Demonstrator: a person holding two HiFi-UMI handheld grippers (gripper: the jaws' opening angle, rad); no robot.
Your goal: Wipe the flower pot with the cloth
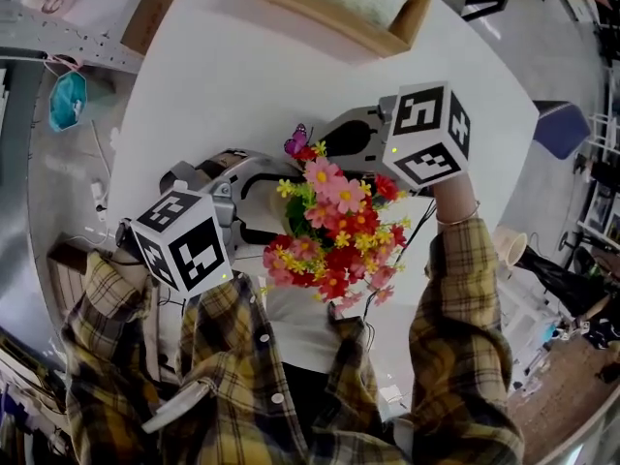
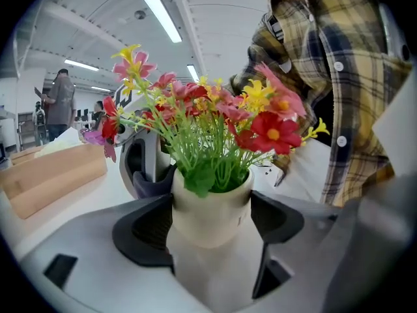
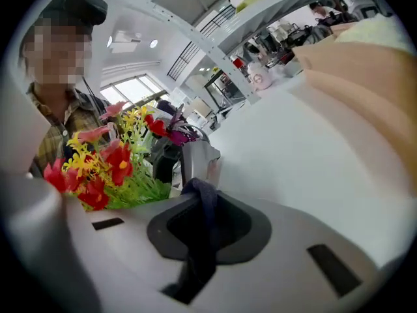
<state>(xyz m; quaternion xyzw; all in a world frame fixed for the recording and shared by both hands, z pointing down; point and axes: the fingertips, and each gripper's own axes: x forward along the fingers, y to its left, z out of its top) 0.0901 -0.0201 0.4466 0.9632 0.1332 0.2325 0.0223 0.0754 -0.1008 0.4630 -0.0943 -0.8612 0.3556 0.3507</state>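
Ok, status: left gripper (image 2: 212, 222) has both pads pressed on the flower pot (image 2: 210, 204), one on each side, and the pot sits upright between the jaws. Right gripper (image 3: 204, 232) is pinched tight on the dark cloth (image 3: 201, 197), which runs through the closed jaws and bunches over their tip. From the left gripper view, that cloth sits just beside the pot's rim on the far side; can't tell if it's touching. From above, the pot itself is hidden under the flowers (image 1: 334, 226), with the two grippers coming in from opposite sides of the bouquet. All of it is close to the near edge of the white table (image 1: 242, 76), right up against the person's plaid shirt (image 1: 242, 376), so little room on that side. Beyond the grippers is a wide bare stretch of tabletop, up to the wooden tray (image 1: 325, 13) at the far edge.
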